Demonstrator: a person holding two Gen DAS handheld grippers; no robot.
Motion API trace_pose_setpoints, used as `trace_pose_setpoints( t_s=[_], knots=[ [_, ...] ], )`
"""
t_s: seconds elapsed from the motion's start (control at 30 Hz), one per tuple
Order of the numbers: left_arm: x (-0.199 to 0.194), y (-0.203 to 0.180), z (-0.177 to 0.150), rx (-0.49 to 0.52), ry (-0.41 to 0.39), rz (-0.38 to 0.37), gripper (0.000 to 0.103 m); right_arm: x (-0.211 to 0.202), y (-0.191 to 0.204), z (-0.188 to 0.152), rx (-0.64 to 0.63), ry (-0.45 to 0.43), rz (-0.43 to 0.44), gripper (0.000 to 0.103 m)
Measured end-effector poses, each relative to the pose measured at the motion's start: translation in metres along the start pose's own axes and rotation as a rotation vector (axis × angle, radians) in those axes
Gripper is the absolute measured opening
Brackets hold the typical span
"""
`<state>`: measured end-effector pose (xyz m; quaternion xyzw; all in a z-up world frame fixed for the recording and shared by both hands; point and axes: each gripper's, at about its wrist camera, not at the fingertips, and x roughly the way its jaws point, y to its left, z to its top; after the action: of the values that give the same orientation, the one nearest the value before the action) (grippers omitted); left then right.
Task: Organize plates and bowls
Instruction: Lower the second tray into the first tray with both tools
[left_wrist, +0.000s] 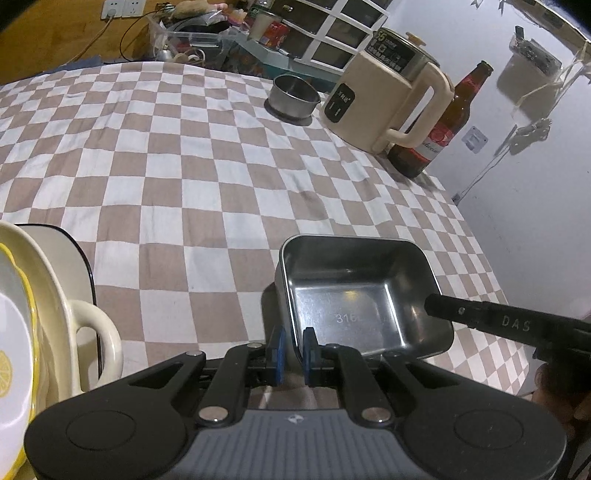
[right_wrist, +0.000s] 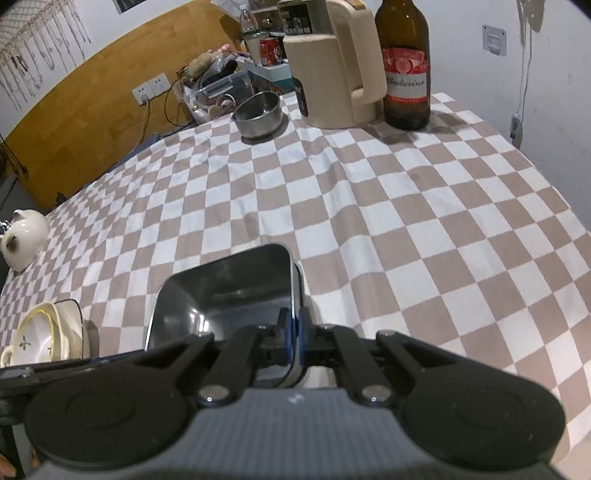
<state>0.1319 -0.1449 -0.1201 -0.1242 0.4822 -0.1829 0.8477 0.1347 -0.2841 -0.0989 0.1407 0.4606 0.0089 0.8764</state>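
A rectangular steel tray stamped 316 sits near the front of the checked tablecloth. My left gripper straddles its near left rim with a small gap on each side of the wall. My right gripper is shut on the tray's right rim; its finger shows in the left wrist view. A stack of cream dishes with a yellow-rimmed plate stands at the left, also in the right wrist view. A round steel bowl sits far back.
A cream electric kettle and a brown beer bottle stand at the back right by the table edge. A white pig-shaped pot sits at the far left. Clutter and a clear box lie behind the table.
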Motion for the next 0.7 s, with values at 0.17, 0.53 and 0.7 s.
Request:
trace_pose_setpoints(
  t_s=[0.17,0.53,0.7],
  knots=[
    [0.001,0.001,-0.001,-0.007,0.0,-0.005,0.014,0.004,0.0,-0.001,-0.002,0.01,-0.01,0.003],
    [0.0,0.002,-0.004,-0.015,0.001,-0.001,0.018,0.005,0.002,-0.004,-0.008,0.009,-0.048,0.009],
    [-0.002,0.002,-0.006,-0.023,-0.002,-0.006,0.02,0.01,0.002,-0.012,-0.044,0.008,-0.075,0.012]
  ],
)
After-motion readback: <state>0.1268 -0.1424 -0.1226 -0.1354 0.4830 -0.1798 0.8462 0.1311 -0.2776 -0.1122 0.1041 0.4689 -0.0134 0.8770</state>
